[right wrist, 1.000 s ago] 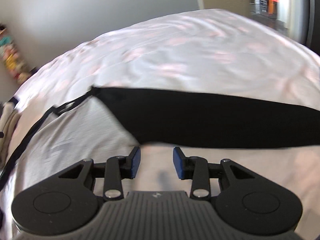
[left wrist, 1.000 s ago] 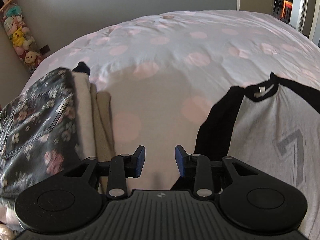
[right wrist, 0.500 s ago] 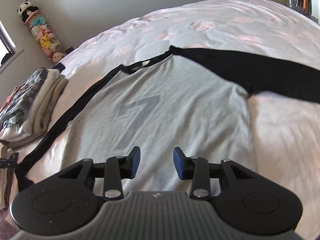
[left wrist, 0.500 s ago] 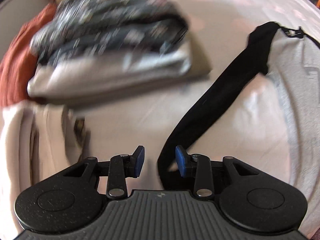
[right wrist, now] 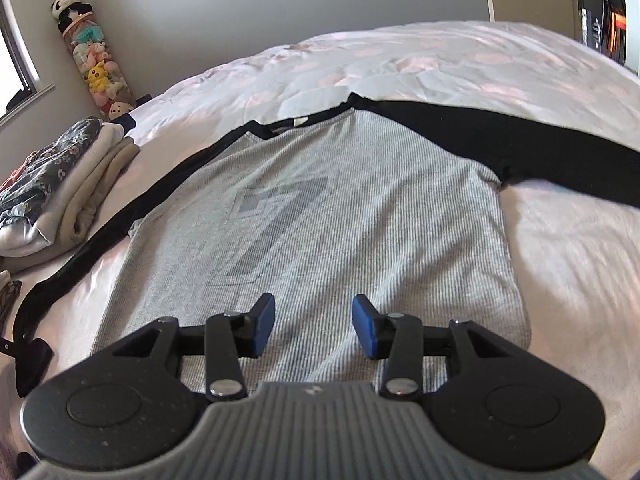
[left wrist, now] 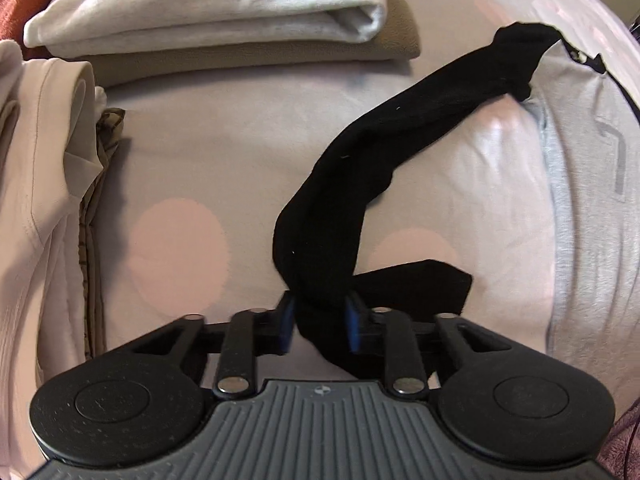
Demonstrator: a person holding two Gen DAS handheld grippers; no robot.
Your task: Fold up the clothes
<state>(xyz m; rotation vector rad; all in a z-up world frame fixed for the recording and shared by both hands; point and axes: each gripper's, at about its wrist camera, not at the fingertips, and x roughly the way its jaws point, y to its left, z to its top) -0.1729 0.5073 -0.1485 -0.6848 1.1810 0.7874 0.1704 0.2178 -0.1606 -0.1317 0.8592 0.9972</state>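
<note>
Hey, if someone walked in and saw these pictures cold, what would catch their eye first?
Probably the grey shirt with black sleeves, spread flat on the polka-dot bedspread. Its left black sleeve snakes down between the fingers of the left hand-held gripper, which is shut on it, while the right hand-held gripper hangs open over the shirt's hem. A stack of folded clothes sits at the left, and a column of plush toys stands in the corner.

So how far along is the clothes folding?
Some is done: a folded stack sits on the bed. In hand is the grey shirt, spread flat and unfolded. The left gripper has the black left sleeve between its fingers, apparently to fold it inward; the right gripper hovers open over the hem. The right sleeve and body folds remain.
</note>
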